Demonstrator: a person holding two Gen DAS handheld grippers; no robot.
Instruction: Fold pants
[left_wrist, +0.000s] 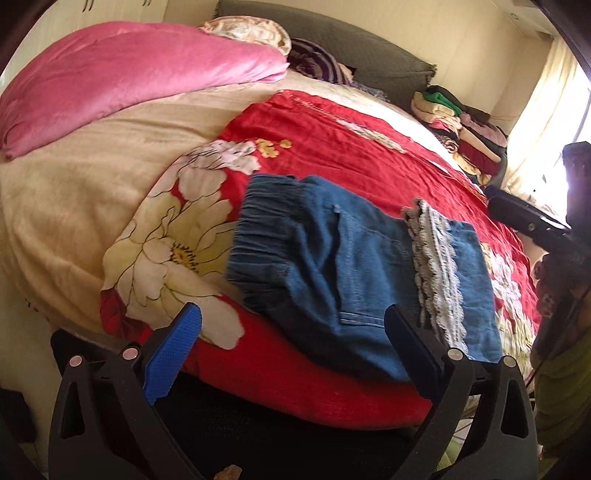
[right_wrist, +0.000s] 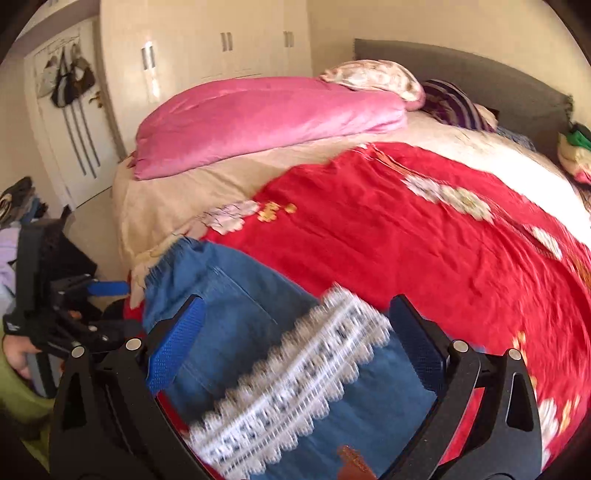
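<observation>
Folded blue denim pants (left_wrist: 332, 266) lie on a red floral bedspread (left_wrist: 332, 147) near the bed's front edge. They have a gathered elastic waistband (left_wrist: 262, 229) on the left and a white lace trim (left_wrist: 436, 269) across the right part. My left gripper (left_wrist: 293, 312) is open wide just in front of the pants, with nothing pinched between its pads. In the right wrist view my right gripper (right_wrist: 297, 302) is open too, hovering over the pants (right_wrist: 236, 317) and the lace trim (right_wrist: 295, 373), which show between its fingers, blurred.
A pink quilt (left_wrist: 129, 81) and pillows (left_wrist: 247, 31) lie at the bed's far side against a grey headboard (left_wrist: 369, 48). Stacked clothes (left_wrist: 461, 122) sit on the right edge by a bright curtain. A wardrobe (right_wrist: 207, 48) and a door with hanging bags (right_wrist: 70, 81) stand to the left.
</observation>
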